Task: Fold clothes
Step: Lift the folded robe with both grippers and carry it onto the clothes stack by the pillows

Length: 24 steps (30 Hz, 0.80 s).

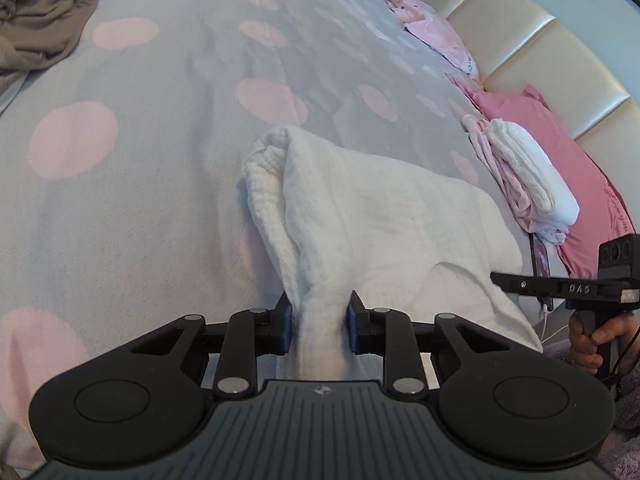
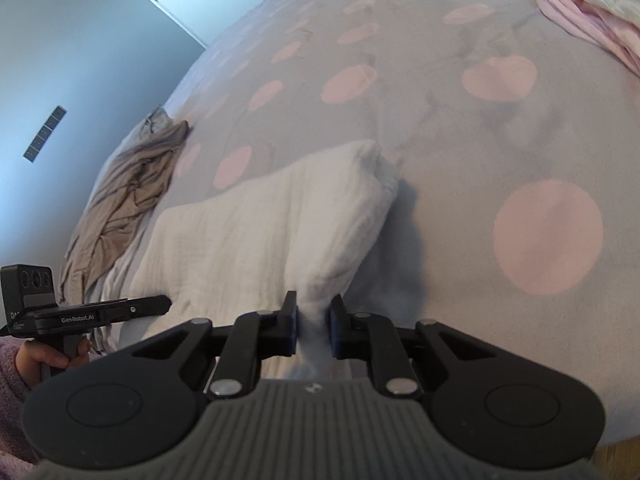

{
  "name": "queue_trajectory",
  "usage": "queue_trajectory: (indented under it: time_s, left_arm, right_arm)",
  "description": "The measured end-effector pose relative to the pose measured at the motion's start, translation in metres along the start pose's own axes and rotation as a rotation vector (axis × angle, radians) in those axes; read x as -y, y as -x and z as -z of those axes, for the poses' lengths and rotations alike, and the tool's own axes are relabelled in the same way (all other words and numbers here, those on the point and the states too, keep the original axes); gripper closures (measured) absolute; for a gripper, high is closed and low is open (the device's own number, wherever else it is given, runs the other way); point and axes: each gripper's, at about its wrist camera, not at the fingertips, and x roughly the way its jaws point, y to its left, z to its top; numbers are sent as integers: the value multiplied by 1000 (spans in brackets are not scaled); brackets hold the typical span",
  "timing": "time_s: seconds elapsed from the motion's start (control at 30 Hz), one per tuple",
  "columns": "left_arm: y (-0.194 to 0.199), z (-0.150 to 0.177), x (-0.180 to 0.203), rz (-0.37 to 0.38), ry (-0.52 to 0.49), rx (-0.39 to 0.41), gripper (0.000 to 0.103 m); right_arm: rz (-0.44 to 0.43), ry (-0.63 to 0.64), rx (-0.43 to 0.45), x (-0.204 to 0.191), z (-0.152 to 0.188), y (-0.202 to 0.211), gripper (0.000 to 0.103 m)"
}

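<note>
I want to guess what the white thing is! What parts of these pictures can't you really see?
- White cloth: the left wrist view hides its near end under the left hand-held gripper; what garment it is stays unclear.
- Same cloth in the right wrist view: the pinched corner disappears behind the right hand-held gripper.
- Brown garment: cut off by the left view's edge.
- Folded stack: writing on the pink pillow beside it is too small.
</note>
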Motion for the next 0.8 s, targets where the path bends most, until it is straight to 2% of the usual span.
queue_trajectory:
  time_s: [0.07,0.1,0.13,0.17,0.27,0.4,0.47,0.5,0.53,0.63,0.8]
  left_arm:
    - [-1,0,-4,-20,31,-8,69]
    - [-2,1,-7,-27,50,-13,58]
    - [-3,1,-11,-25,76,-23,52]
    - [-5,2,-15,-21,102,-31,52]
    - [-11,2,-22,6,147,-47,49]
    - [-20,1,-21,21,133,-57,46]
    - [-22,0,-20,26,121,-57,50]
    - [-21,-1,-20,36,119,-53,57]
    - [-20,-1,-20,53,117,-47,67]
    - [-16,0,-15,67,79,-27,75]
    - [-2,-1,-11,96,69,16,81]
  right_arm:
    - [25,-16,-17,4,1,-3,76]
    - [37,-27,-23,6,1,-5,73]
    - [51,-41,-30,9,1,-7,62]
    - [65,-54,-38,12,1,-8,58]
    - [42,-100,-53,19,0,-14,58]
    - [8,-126,-75,22,-2,-25,58]
    - [-10,-129,-77,22,-3,-29,59]
    - [-21,-127,-78,22,-3,-30,62]
    - [-33,-124,-79,22,-3,-31,70]
    - [-67,-133,-68,22,-2,-31,76]
    - [-99,-114,-17,15,-5,-15,82]
